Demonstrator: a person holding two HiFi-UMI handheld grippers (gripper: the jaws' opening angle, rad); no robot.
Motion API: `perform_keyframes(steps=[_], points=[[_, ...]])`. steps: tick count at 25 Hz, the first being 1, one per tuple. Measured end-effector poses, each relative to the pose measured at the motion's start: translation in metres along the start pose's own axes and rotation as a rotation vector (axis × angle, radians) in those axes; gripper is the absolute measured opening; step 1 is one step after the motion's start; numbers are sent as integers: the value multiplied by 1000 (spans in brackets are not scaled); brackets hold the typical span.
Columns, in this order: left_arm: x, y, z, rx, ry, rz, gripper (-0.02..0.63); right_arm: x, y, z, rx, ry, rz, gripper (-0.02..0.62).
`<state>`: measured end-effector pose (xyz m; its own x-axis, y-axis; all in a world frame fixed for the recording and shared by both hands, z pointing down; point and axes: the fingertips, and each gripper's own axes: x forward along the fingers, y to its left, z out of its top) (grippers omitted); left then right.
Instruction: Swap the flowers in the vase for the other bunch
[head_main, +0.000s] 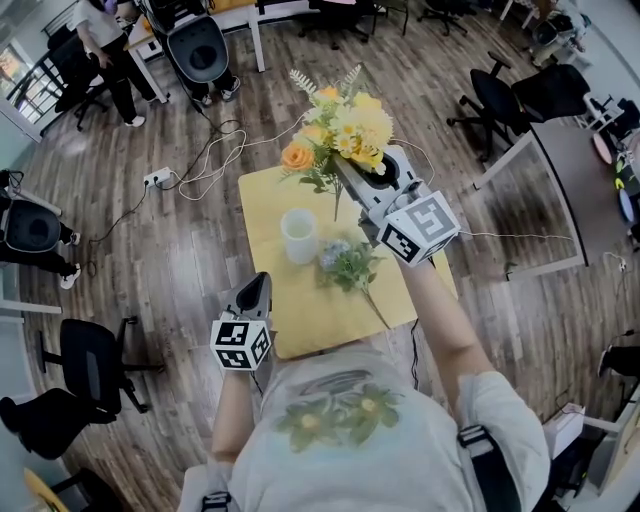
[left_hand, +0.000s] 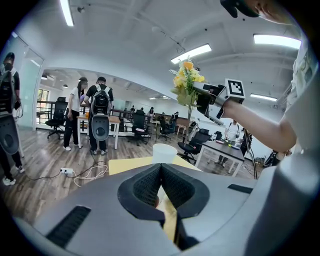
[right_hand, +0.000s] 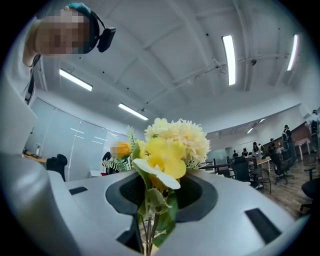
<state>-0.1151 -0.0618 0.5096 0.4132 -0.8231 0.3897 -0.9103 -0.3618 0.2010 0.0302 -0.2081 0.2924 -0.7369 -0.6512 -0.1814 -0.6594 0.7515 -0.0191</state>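
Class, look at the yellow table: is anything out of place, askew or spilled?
Nothing spilled. The white cylindrical vase stands upright but empty; the blue-and-green flower bunch lies flat beside it, and the right gripper holds the yellow-and-orange flower bunch aloft.

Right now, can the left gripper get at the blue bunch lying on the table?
Probably yes: the left gripper is empty, and only bare table separates it from the blue bunch.

The room is lit brightly and evenly by long ceiling strips, which are blown out to white glare in both gripper views. Only faint, soft shadows are cast on the yellow desk. Strong fisheye bending and dark rounded corners are seen at the frame edges.
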Motion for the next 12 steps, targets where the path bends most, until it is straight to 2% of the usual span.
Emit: perform_keyframes(steps=[12], points=[[-15,23,-7,-25,3,48,15,32,25,-5,25,-15,73,150]])
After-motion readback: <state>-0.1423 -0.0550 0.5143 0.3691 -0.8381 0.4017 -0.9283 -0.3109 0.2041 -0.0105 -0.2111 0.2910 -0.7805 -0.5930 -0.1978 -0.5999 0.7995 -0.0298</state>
